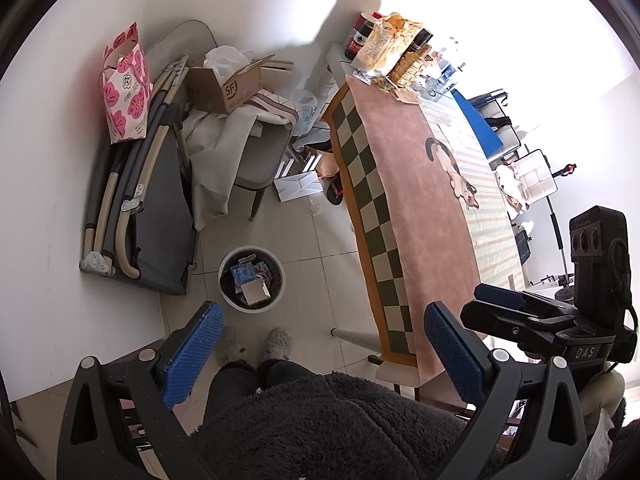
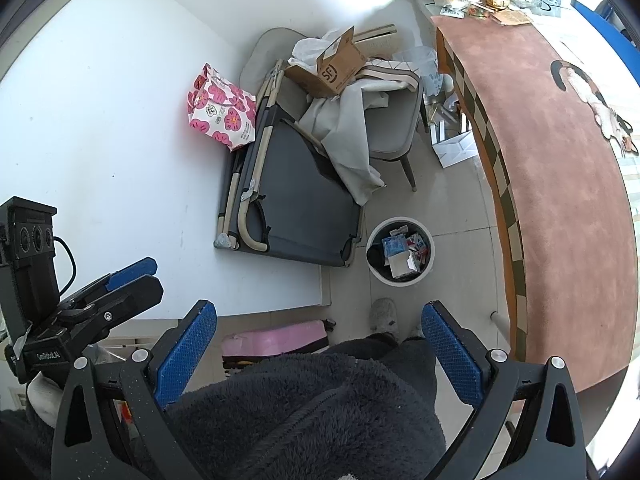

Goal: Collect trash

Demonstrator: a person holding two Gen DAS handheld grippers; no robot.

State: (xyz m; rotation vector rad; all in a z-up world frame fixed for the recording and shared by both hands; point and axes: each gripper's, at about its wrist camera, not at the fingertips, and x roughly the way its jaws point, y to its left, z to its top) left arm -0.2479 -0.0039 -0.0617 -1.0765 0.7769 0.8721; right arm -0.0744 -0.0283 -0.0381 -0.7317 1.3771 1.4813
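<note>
place: home dining room | cues: clothed table (image 1: 420,208), upholstered chair (image 1: 260,160), folded cot (image 2: 296,200), slippers (image 1: 278,342)

Pale tiled floor (image 1: 308,248) carries round white waste bin (image 1: 224,288) full of paper and packaging, beside folded grey cot (image 1: 160,216). Long table (image 1: 424,184) with pink rug-like cover, checkered edge; bottles and snack bags (image 1: 384,46) crowd its far end. White box (image 1: 298,187) on floor under table's edge.
</note>
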